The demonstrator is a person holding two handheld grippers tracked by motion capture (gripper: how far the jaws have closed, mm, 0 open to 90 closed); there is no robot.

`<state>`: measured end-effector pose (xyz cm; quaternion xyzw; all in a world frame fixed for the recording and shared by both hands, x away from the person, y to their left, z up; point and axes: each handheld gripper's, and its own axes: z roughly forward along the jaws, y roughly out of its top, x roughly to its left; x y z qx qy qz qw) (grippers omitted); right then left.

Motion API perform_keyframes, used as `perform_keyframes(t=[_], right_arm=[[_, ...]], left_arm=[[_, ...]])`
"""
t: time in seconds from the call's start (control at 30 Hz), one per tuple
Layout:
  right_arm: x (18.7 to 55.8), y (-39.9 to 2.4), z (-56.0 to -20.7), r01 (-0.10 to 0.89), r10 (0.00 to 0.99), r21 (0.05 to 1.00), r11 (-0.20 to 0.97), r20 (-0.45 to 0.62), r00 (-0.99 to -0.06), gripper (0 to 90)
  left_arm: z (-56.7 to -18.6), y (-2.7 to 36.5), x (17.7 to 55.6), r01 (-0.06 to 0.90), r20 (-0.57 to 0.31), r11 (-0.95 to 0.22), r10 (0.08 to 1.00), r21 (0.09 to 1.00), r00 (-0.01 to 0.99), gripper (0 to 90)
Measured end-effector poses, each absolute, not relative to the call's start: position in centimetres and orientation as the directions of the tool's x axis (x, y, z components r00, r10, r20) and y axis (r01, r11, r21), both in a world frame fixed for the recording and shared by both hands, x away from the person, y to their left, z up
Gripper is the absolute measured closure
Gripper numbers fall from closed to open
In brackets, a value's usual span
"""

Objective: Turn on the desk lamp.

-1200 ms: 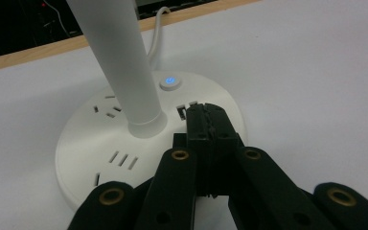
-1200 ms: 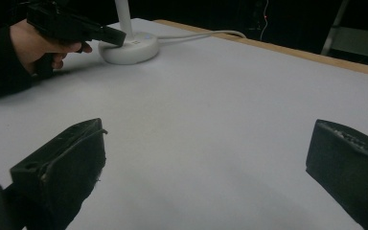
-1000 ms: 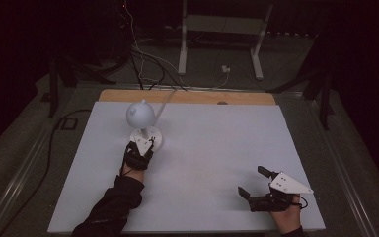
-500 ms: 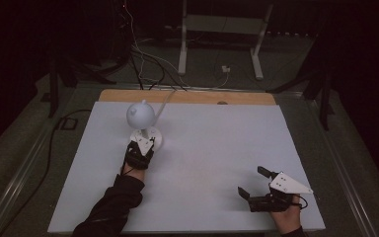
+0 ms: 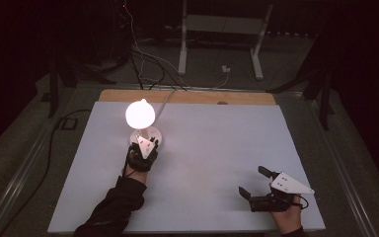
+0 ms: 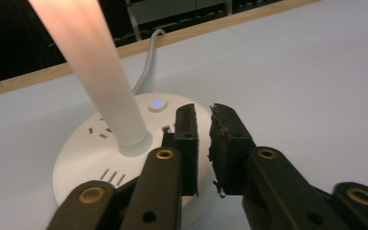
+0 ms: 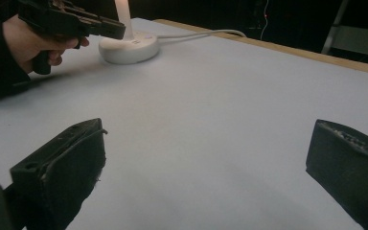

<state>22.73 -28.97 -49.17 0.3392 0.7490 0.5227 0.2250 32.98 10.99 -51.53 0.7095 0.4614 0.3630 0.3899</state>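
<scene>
**Lamp glowing, left gripper easing apart at its base**

The lamp [image 5: 140, 114] is standing toward the far left of the white table [image 5: 217, 148], its round head shining bright in the high view. Its white stem [image 6: 93, 72] is rising from a round white base [image 6: 100, 143], and in the left gripper view a small button [image 6: 157, 103] on that base is glowing blue. A white cable [image 6: 146, 67] is running from the base toward the wooden far edge of the table.

The left gripper [image 6: 202, 143] is hovering just at the near side of the base, with its 2 jaws pointing at the rim beside the button. The jaws have just been opening, and they are now standing a narrow gap apart with nothing pinched between them. Whether the tips are touching the base is hard to tell. In the high view the left gripper [image 5: 145, 145] is sitting right against the base, with a dark sleeve [image 5: 113, 207] coming in from the bottom edge.

The right gripper [image 5: 254, 181] is resting near the front right corner of the table, well apart from the lamp. Its 2 jaws are spread wide in the right gripper view, with bare table between them and nothing held.
</scene>
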Motion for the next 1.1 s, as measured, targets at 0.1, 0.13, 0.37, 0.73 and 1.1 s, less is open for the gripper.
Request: perform_keyframes(t=[0.1,0.13,0.37,0.73,1.1], right_arm=[[22.7,-28.9,-49.2,0.273,0.743,0.936,0.224,0.017,-0.669,0.0],[22.7,-28.9,-49.2,0.272,0.743,0.936,0.224,0.017,-0.67,0.0],[22.7,-28.9,-49.2,0.274,0.743,0.935,0.224,0.019,-0.669,0.0],[22.8,-28.9,-49.3,0.277,0.741,0.935,0.22,0.025,-0.671,0.0],[23.0,-29.1,-49.5,0.287,0.744,0.934,0.212,0.036,-0.667,0.0]], left_arm=[[-51.4,10.7,33.0,0.407,0.159,-0.259,0.952,0.876,0.262,52.1],[-51.3,10.7,33.0,0.414,0.161,-0.258,0.953,0.873,0.255,48.4],[-51.0,10.7,32.9,0.424,0.126,-0.228,0.959,0.877,0.255,28.2],[-50.6,10.9,32.7,0.481,0.04,-0.204,0.943,0.853,0.331,2.6],[-49.1,11.8,31.8,0.491,-0.035,-0.215,0.892,0.844,0.451,0.2]])
